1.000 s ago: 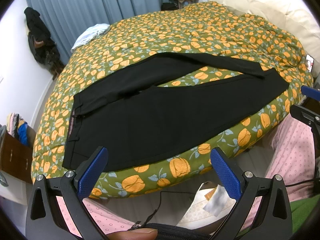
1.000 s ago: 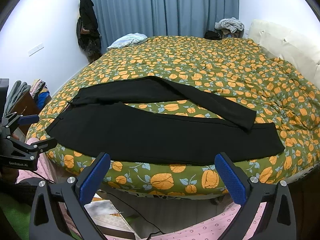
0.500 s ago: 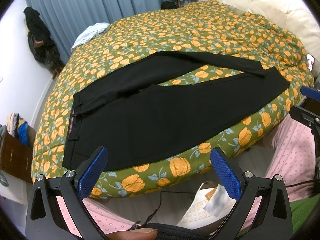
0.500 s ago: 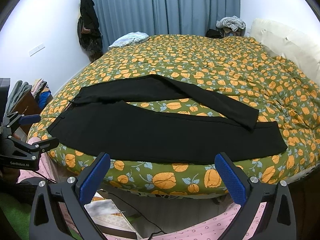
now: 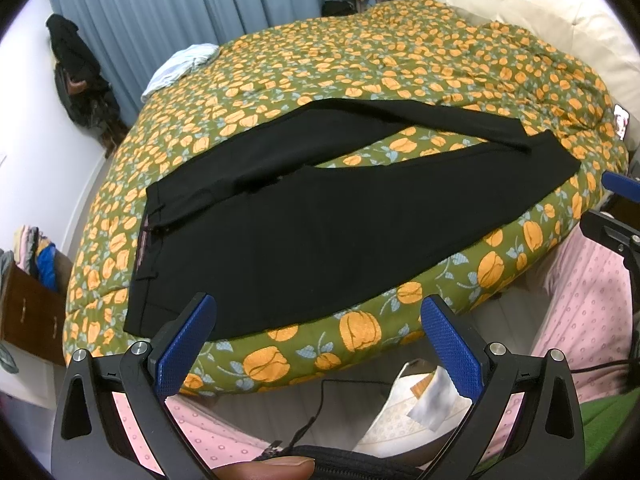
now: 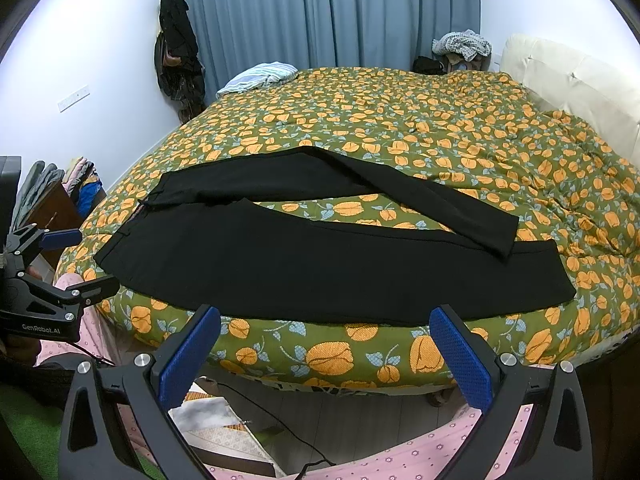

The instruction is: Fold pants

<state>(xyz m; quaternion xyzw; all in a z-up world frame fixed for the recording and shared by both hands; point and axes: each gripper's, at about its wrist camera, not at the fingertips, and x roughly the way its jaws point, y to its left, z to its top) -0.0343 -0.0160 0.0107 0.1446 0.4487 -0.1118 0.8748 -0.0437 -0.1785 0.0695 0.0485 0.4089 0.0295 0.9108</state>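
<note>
Black pants (image 5: 304, 220) lie spread flat on the bed, waistband to the left, the two legs running right, the far leg's end lapping over the near one. They also show in the right wrist view (image 6: 320, 264). My left gripper (image 5: 316, 340) is open and empty, held short of the bed's near edge below the waist end. My right gripper (image 6: 324, 344) is open and empty, short of the near edge below the near leg. Each gripper shows at the edge of the other's view: the right one (image 5: 616, 216) and the left one (image 6: 68, 264).
The bed has a green quilt with orange flowers (image 6: 400, 120). A pale garment (image 6: 260, 76) lies at the far edge. A cream headboard (image 6: 568, 80) stands at the right. A brown cabinet with clothes (image 5: 28, 300) stands at the left. A cable and papers (image 5: 412, 400) lie on the floor.
Both grippers have drifted very slightly; the view of the bed has shifted a touch. The pants lie as before and both grippers stay open.
</note>
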